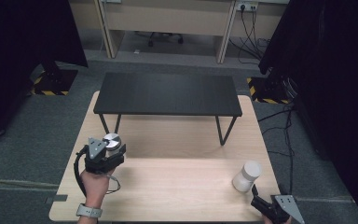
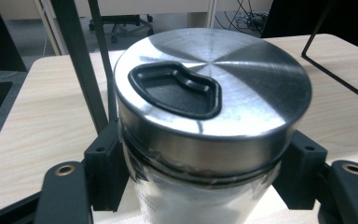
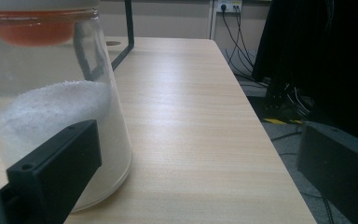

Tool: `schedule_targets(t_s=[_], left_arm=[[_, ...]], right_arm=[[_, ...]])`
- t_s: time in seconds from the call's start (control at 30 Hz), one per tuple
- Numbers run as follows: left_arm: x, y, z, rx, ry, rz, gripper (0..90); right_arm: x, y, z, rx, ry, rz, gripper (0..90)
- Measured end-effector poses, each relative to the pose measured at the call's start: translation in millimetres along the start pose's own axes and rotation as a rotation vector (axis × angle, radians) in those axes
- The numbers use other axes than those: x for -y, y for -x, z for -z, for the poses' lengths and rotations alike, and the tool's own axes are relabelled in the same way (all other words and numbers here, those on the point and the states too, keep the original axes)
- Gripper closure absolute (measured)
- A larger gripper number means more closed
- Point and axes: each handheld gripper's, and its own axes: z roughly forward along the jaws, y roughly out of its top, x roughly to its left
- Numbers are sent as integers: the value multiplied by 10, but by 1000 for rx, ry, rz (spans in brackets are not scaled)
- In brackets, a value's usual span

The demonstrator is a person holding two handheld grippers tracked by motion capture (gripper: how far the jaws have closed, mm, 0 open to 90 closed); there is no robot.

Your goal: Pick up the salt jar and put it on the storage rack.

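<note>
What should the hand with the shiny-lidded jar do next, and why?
Probably carry the jar up and forward onto the black shelf. The left gripper is shut on it below its steel lid, and the shelf top ahead looks bare. The right gripper waits open beside the white jar.

Left gripper (image 1: pixel 114 151) at lower left of frame, clamped on a steel-lidded jar (image 1: pixel 112 142), person's hand (image 1: pixel 95 184) behind it. Right gripper (image 1: pixel 256 196) at bottom right, jaws apart, just below a white container (image 1: pixel 247 176). Light wooden table (image 1: pixel 177 186); black bench (image 1: pixel 168 93) at frame center.
</note>
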Motion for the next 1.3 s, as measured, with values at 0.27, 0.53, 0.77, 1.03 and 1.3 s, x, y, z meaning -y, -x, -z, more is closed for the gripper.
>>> schedule_targets(t_s=[0.27, 0.53, 0.77, 1.03, 1.3], left_arm=[[-223, 18, 3, -6, 8, -15, 307], [-467, 27, 2, -18, 10, -26, 307], [-693, 11, -23, -2, 14, -40, 307], [-833, 31, -48, 5, 23, -51, 307], [-1051, 38, -55, 1, 27, -56, 307]], right_arm=[[7, 3, 4, -4, 3, 4, 2], [11, 6, 5, -6, 6, 11, 2], [11, 3, 5, -4, 6, 12, 2], [15, 7, 6, -7, 8, 13, 2], [20, 5, 8, -8, 11, 16, 2]])
